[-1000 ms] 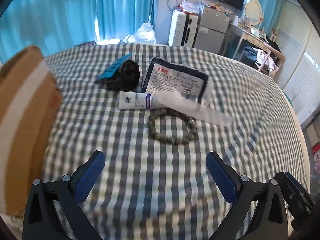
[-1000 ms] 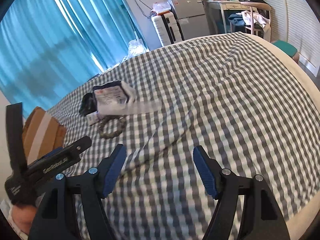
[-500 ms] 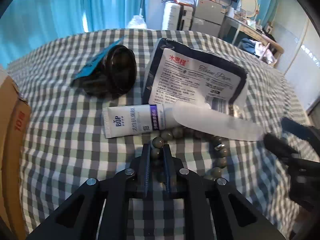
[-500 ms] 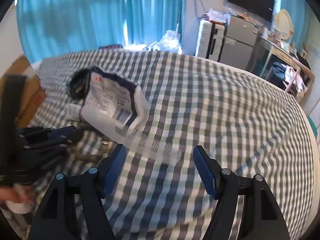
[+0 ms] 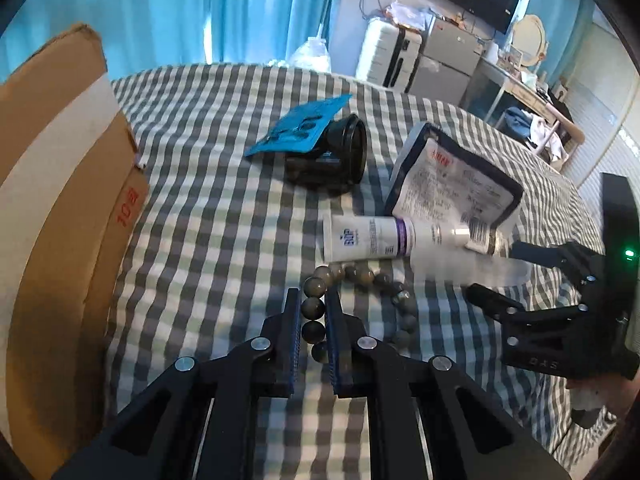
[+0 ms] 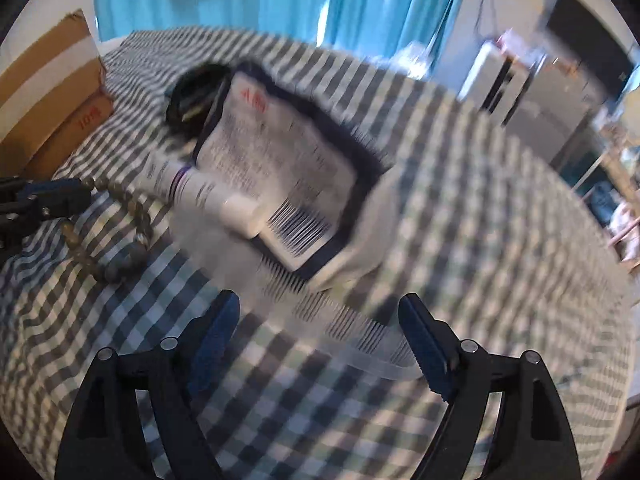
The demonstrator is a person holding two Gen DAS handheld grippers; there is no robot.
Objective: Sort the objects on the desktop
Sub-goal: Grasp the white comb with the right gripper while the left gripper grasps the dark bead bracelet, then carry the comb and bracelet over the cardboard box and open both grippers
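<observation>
Checked grey-and-white cloth [image 5: 208,216] covers the surface; blue curtains [image 5: 240,12] behind it, with a white suitcase [image 5: 386,56] and grey cabinets past the far edge.

Bead bracelet [image 5: 360,276] lies near the middle of the surface. Left tool [image 5: 313,310] is pressed together on the bracelet's near-left arc, with a few beads pinched between its blue pads. The rest of the loop rests on the cloth to the right of the tool.

White tube [image 5: 384,238], purple band, cap pointing right, lies just beyond the bracelet and touching or nearly touching its far beads. Tissue pack [image 5: 452,184], dark-edged with a white label, sits behind the tube; the tube's cap end overlaps its near edge. Translucent plastic strip [image 6: 360,344] runs from under the tube cap toward the right edge. It's blurred in both views.

Right tool [image 6: 320,340] is spread wide and opening. The strip's end lies between its jaws and the pads aren't pressing on it. The right wrist view is motion-blurred.

Black cup [image 5: 332,156] lies on its side toward the far edge, left of the tissue pack, mouth facing right. Blue blister card [image 5: 298,130] leans on top of the cup.

Cardboard box [image 5: 52,208] with a white tape stripe and red print stands at the left edge, well apart from the bracelet.
</observation>
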